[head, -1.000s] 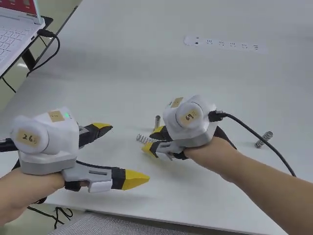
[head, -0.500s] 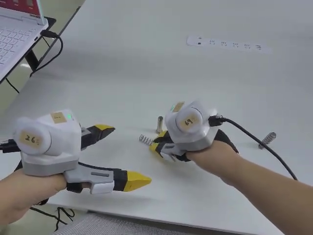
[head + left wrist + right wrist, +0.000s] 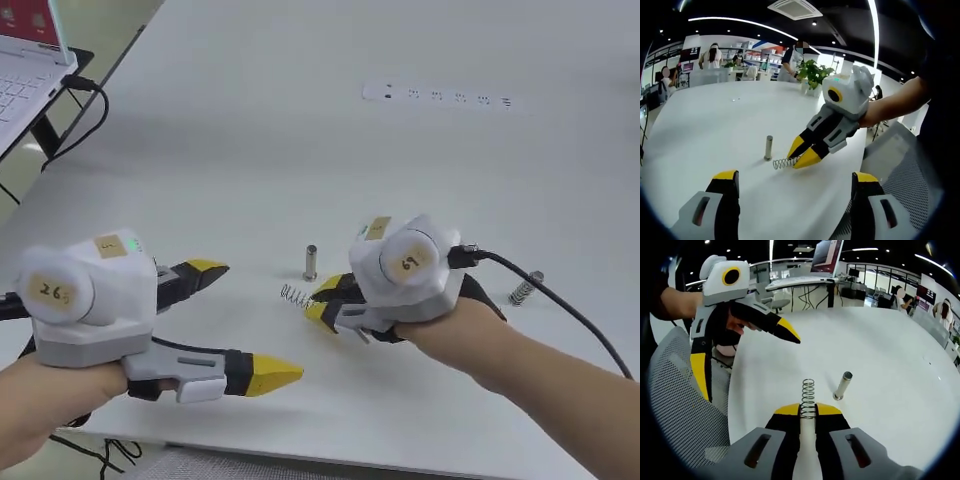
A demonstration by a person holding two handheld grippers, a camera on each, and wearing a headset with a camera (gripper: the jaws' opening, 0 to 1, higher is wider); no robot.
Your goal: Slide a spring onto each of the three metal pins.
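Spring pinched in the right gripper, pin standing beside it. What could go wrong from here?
1. The right gripper holds the spring by one end only; its free end could flex and miss the pin.
2. The pin stands unheld, the open left gripper away from it; a nudge might topple it.

near end of spring (image 3: pixel 808 389) hidden inside right claw (image 3: pixel 808 411), laptop (image 3: pixel 22 72) cut off by head view's left edge
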